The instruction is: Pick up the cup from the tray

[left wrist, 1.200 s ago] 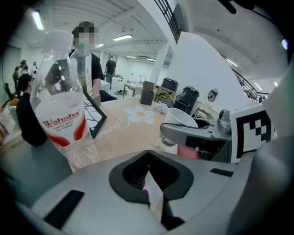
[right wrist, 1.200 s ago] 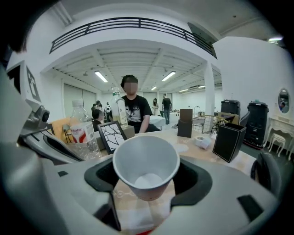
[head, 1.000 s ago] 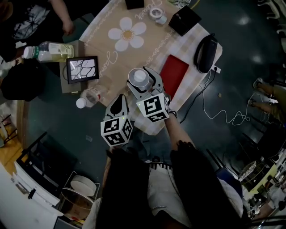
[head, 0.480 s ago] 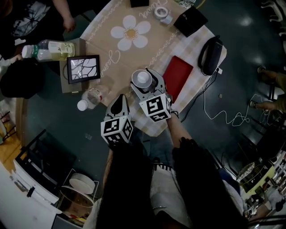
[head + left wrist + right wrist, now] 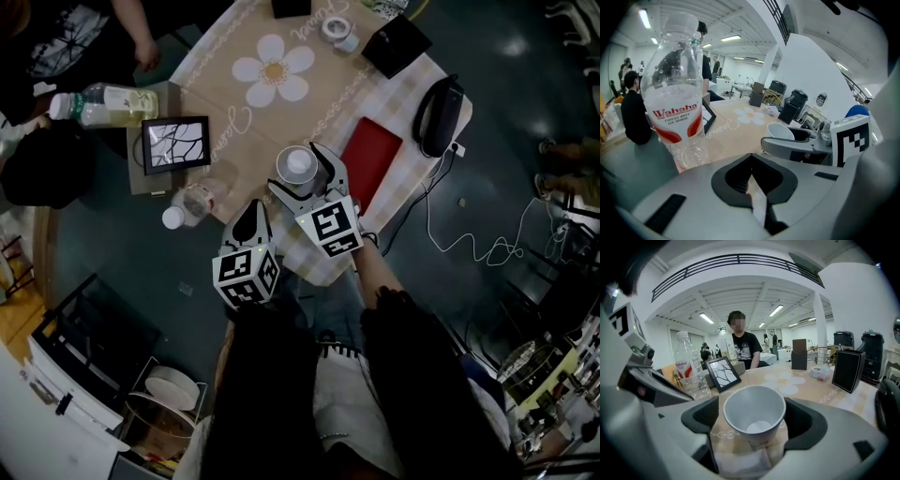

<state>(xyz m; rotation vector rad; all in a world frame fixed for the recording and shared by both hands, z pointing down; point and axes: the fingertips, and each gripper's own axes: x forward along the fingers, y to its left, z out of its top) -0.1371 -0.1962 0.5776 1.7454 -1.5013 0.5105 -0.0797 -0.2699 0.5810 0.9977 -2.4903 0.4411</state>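
A white paper cup (image 5: 299,165) stands upright and empty on the beige tablecloth (image 5: 246,112), just left of a flat red tray (image 5: 367,159). My right gripper (image 5: 303,172) reaches round the cup (image 5: 752,414). Its jaws are opening, one on each side, with a thin gap showing at the left pad (image 5: 701,414). My left gripper (image 5: 251,217) hovers at the table's near edge, shut and empty (image 5: 751,176). From the left gripper view the cup (image 5: 780,132) shows inside the right gripper's fingers.
A clear water bottle (image 5: 190,202) stands close to the left of the cup, and a black picture frame (image 5: 173,143) on a box lies behind it. A yellowish bottle (image 5: 108,103), a black box (image 5: 398,42), a tape roll (image 5: 333,26) and a black pouch (image 5: 438,112) sit farther off. A person sits at the far left.
The right gripper's jaws have spread wider around the cup, which stays standing on the table. The left gripper has hardly moved.
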